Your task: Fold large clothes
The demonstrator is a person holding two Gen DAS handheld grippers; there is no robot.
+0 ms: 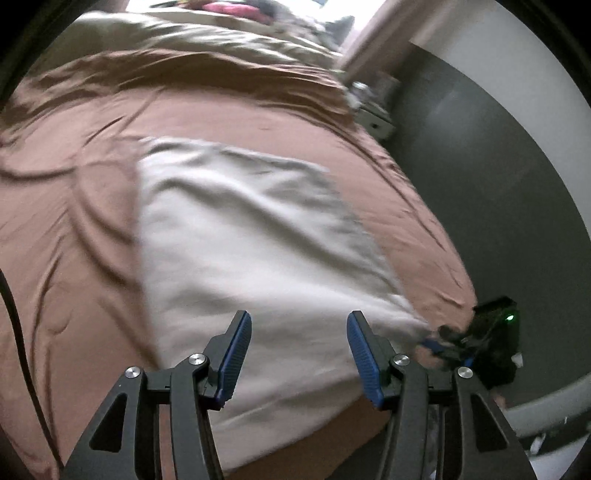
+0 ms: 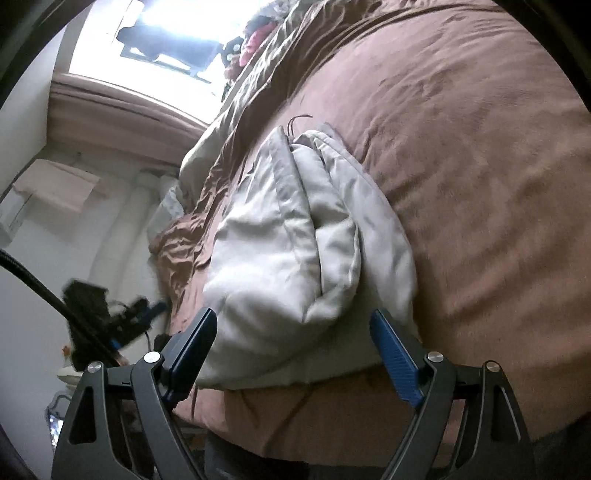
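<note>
A light grey garment [image 1: 251,240] lies folded into a flat rectangle on the brown bed sheet [image 1: 74,221]. My left gripper [image 1: 299,332] is open and empty just above the garment's near edge. In the right wrist view the same garment [image 2: 295,251] shows its layered folds from the side, near the bed's edge. My right gripper [image 2: 295,328] is open and empty, its fingers either side of the garment's near end. The right gripper also shows in the left wrist view [image 1: 443,339] at the garment's right corner. The left gripper shows blurred in the right wrist view [image 2: 147,314].
A rumpled beige duvet [image 1: 207,40] and pink items [image 1: 229,7] lie at the bed's far end. A grey floor [image 1: 480,192] and a small white box [image 1: 373,118] are right of the bed. A bright window [image 2: 155,33] and white wall [image 2: 122,206] are left.
</note>
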